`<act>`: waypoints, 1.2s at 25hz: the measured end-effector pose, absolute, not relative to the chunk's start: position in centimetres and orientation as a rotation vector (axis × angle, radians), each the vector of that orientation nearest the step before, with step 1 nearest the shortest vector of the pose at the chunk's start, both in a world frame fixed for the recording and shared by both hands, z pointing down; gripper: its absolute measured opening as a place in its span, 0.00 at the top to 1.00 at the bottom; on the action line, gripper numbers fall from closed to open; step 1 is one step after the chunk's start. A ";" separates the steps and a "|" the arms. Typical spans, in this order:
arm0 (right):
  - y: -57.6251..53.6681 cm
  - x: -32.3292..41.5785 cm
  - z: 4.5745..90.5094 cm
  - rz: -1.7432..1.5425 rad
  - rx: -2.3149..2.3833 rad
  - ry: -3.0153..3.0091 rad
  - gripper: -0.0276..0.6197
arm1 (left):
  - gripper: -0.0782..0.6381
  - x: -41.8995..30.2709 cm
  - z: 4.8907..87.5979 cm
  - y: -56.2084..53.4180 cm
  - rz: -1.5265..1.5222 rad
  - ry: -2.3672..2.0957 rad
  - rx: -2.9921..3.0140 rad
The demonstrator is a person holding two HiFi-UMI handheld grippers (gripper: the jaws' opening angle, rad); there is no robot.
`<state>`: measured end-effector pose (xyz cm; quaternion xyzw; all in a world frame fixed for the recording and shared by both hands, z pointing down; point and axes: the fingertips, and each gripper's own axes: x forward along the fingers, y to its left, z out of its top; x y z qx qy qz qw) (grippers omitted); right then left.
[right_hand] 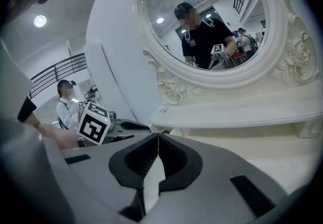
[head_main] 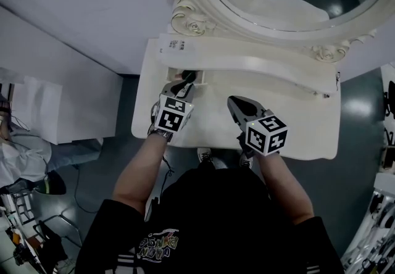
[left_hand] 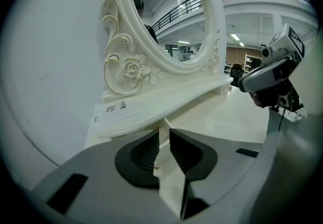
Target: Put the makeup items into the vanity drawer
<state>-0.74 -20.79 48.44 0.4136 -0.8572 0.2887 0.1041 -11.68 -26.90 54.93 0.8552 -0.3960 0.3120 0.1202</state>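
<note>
left gripper [left_hand: 164, 134] ajar, right gripper [right_hand: 158, 137] closed

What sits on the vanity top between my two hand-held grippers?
Nothing. In the head view, the stretch of vanity top between the left hand-held gripper and the right hand-held gripper is bare.

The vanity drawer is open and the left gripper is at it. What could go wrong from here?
The left gripper has its jaws narrowly apart at the open drawer. An off-centre push may skew it under the shelf, or the dark items inside may catch. The right gripper, shut and empty, hangs close by, so the two could collide.
</note>
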 end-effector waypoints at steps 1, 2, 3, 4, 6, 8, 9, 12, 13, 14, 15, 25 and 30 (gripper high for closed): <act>-20.6 -0.5 48.4 0.849 1.224 -2.527 0.91 | 0.79 -11.5 54.7 -26.6 0.905 -1.154 2.501; -20.4 -0.3 48.3 0.846 1.229 -2.527 0.91 | 0.79 -11.3 54.5 -26.3 0.898 -1.154 2.503; -20.2 0.0 48.2 0.842 1.234 -2.527 0.91 | 0.79 -11.0 54.2 -26.1 0.890 -1.153 2.506; -20.0 0.2 48.1 0.837 1.240 -2.526 0.91 | 0.79 -10.7 53.8 -25.8 0.882 -1.151 2.511; -19.5 0.9 47.8 0.825 1.255 -2.525 0.91 | 0.79 -10.1 53.1 -25.2 0.861 -1.148 2.520; -19.1 1.8 47.5 0.815 1.273 -2.522 0.91 | 0.79 -9.4 52.6 -24.7 0.839 -1.149 2.532; -18.8 2.3 47.4 0.810 1.283 -2.520 0.91 | 0.79 -9.1 52.5 -24.5 0.833 -1.152 2.541; -18.2 3.7 46.8 0.800 1.317 -2.517 0.91 | 0.80 -8.0 51.6 -23.9 0.817 -1.147 2.564; -18.0 4.2 46.6 0.797 1.328 -2.517 0.91 | 0.82 -7.6 51.2 -23.6 0.804 -1.145 2.569; -17.7 4.6 46.4 0.796 1.338 -2.516 0.91 | 0.82 -7.2 50.9 -23.3 0.791 -1.143 2.572; -17.5 5.0 46.3 0.794 1.348 -2.514 0.91 | 0.83 -6.8 50.7 -23.1 0.782 -1.140 2.577; -15.7 9.7 44.5 0.760 1.444 -2.500 0.91 | 0.88 -1.4 47.4 -20.1 0.691 -1.058 2.617; -14.8 11.7 43.3 0.748 1.479 -2.497 0.91 | 0.88 1.3 45.8 -18.5 0.619 -1.012 2.613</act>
